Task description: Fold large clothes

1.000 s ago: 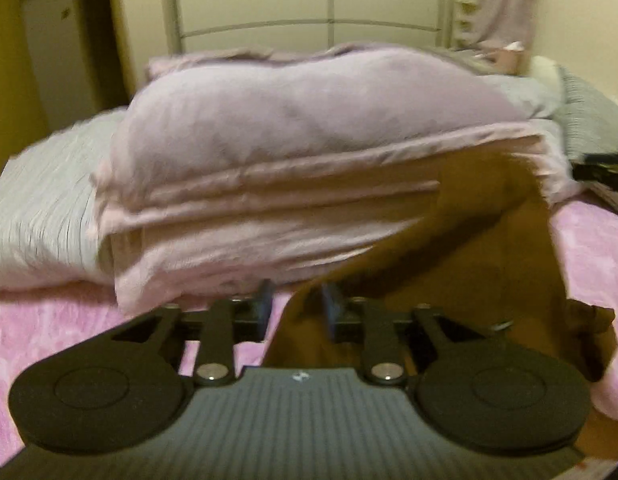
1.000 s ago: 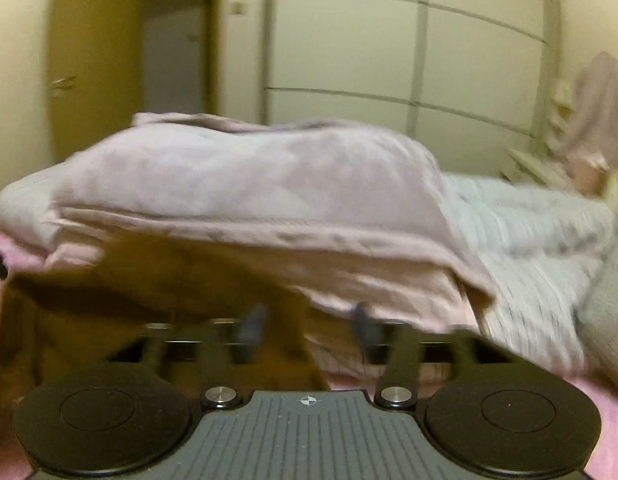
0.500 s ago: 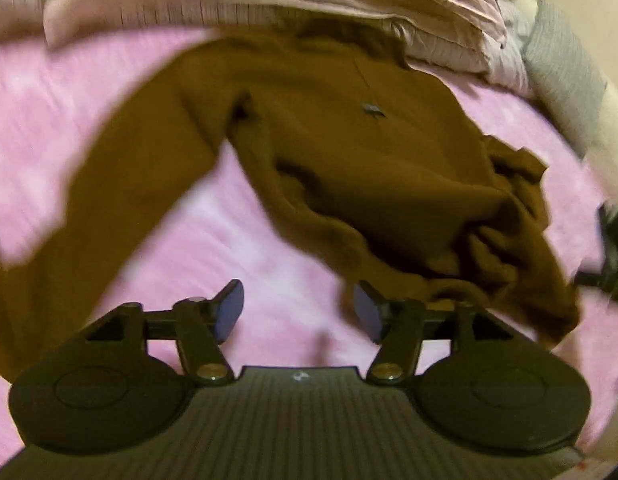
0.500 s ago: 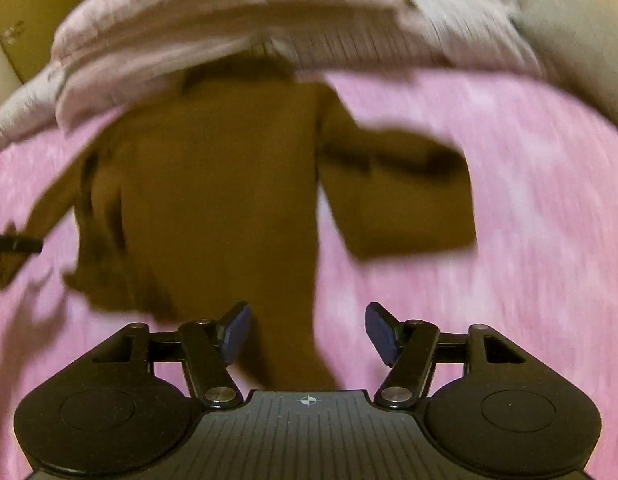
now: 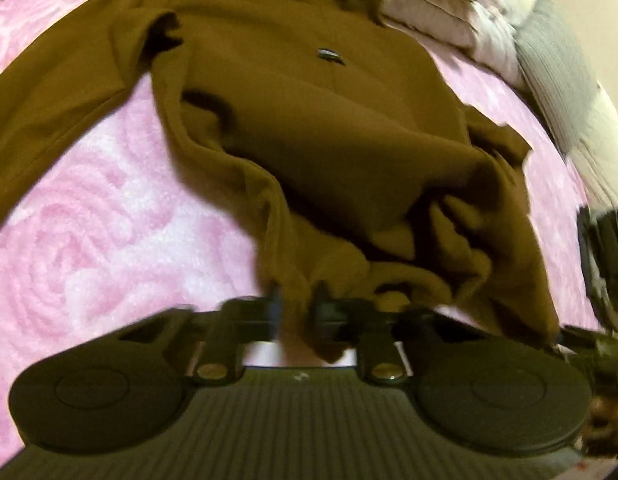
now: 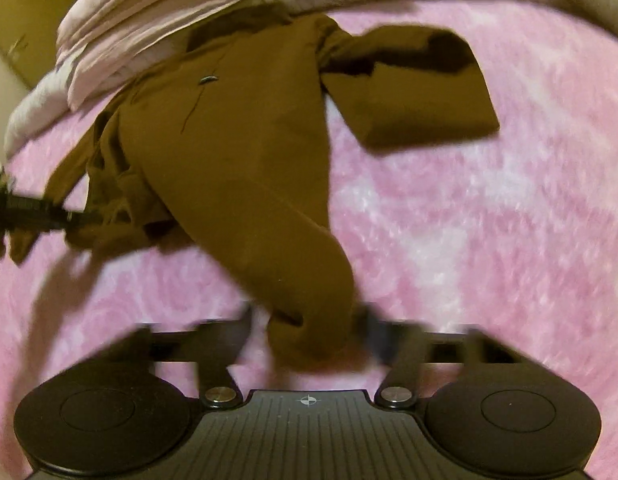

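Sleeve end (image 6: 429, 92) only from right wrist.

Pink rose-patterned bedspread (image 6: 489, 220), folded pale bedding (image 5: 441, 4) behind, warm dim light.

Pink fluffy bedspread (image 6: 489, 216), folded pale pink blanket (image 6: 157, 12), grey striped pillow (image 5: 557, 68)

No words, numbers or brand names are legible. The right gripper (image 6: 309, 332) body bears only a small crosshair mark (image 6: 307, 400) at its six o'clock edge; the left's mark is blurred.
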`<state>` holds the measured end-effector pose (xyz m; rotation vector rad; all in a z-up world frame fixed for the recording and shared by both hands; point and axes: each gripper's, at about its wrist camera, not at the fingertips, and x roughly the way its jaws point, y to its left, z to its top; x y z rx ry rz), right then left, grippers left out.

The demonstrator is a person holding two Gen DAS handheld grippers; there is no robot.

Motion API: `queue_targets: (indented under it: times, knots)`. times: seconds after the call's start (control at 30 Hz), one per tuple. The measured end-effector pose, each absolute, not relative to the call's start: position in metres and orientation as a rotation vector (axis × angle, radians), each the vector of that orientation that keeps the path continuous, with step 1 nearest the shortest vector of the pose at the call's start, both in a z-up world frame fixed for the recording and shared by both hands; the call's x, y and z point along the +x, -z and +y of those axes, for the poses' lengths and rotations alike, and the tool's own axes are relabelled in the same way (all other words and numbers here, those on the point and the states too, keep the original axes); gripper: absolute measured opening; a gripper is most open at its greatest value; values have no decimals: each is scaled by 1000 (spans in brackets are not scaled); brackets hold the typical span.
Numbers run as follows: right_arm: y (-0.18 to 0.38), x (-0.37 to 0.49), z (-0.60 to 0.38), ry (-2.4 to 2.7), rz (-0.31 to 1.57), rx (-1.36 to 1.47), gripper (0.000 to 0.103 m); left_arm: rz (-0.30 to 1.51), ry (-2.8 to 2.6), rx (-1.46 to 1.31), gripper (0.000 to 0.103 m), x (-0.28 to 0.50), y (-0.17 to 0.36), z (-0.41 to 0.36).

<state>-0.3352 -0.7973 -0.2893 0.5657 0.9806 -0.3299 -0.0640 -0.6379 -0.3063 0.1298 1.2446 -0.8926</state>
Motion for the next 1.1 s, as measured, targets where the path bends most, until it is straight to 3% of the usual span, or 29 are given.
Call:
queue_targets:
  times: [0.1,0.33,0.47,0.57,0.73,0.8,0.83,0.87,0.97,1.03,1.07,1.1]
  knots:
    - [269,-342,-803,316,986,598,3,1206,909,167,4,-76,277,-619]
    - [177,-367,-805,154,1054,561,2,1181,898,278,3,-109,186,-526]
    - [155,-390,-776,80,1143,521,2,1202,898,344,3,-141,162,-476]
    - [164,-414,-747,93,1203,524,2,1232,898,347,3,-160,169,-445]
    - [212,-440,-710,218,1250,577,2,1304,876,302,5,-173,225,-418]
    - [223,-444,-695,285,1256,552,2,1315,868,314,8,-182,239,-397]
    - [226,-448,-692,305,1249,552,3,1325,867,303,16,-187,243,-386]
    - [228,-451,-687,327,1248,554,5,1327,870,295,30,-191,245,-377]
    - [233,-463,-684,326,1226,571,11,1320,887,270,46,-205,250,-359]
    - [237,-464,-683,324,1224,572,28,1335,901,239,57,-211,259,-355]
    - [241,-464,-682,317,1218,564,47,1343,911,229,58,-214,263,-356]
    - [242,-465,-684,308,1204,553,60,1341,928,215,58,-218,269,-358]
